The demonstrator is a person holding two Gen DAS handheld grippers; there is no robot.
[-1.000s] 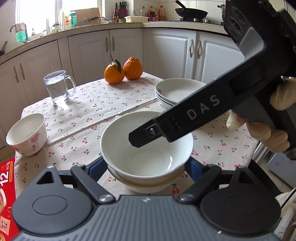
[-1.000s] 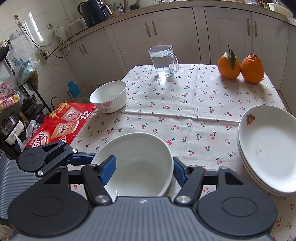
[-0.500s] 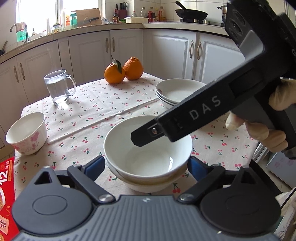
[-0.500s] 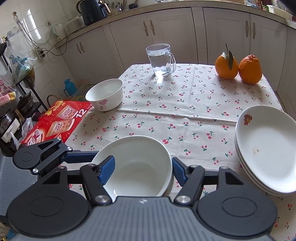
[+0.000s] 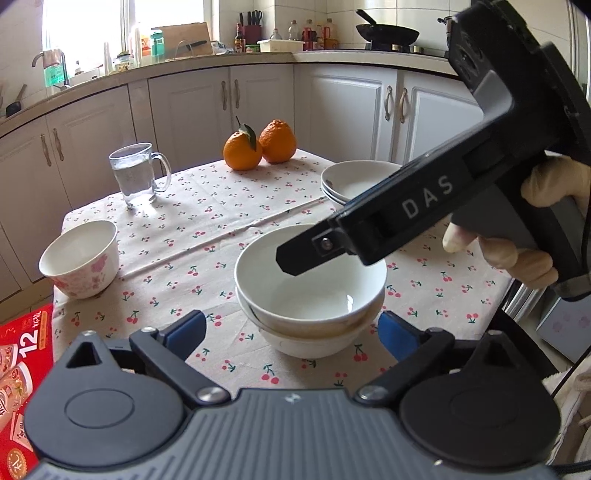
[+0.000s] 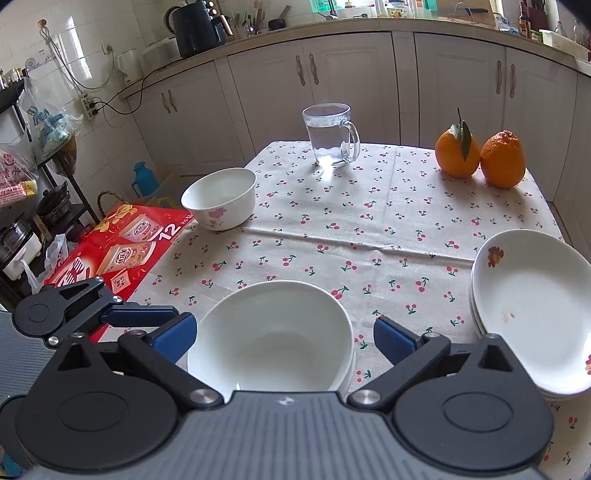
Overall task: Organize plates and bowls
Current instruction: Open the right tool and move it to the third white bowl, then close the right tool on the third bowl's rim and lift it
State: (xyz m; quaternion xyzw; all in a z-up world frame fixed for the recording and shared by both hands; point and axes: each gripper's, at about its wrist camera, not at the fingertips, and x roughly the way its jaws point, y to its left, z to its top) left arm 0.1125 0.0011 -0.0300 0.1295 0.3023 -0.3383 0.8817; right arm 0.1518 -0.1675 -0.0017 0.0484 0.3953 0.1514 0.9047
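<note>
Stacked bowls point(image 5: 310, 291) sit on the cherry-print worktop point(image 5: 207, 229), the top one nested in the lower. The left gripper point(image 5: 291, 328) flanks the stack, its jaws opening, blue pads clear of the rim on both sides. The right gripper point(image 6: 284, 332) also straddles the stack, jaws opening and touching nothing. Stacked plates point(image 6: 532, 310) lie to the right; a flowered bowl point(image 6: 219, 197) stands well apart.

Home kitchen: cabinets point(image 5: 266, 107), wok point(image 5: 386, 35), seemingly kettle point(image 6: 199, 27).
</note>
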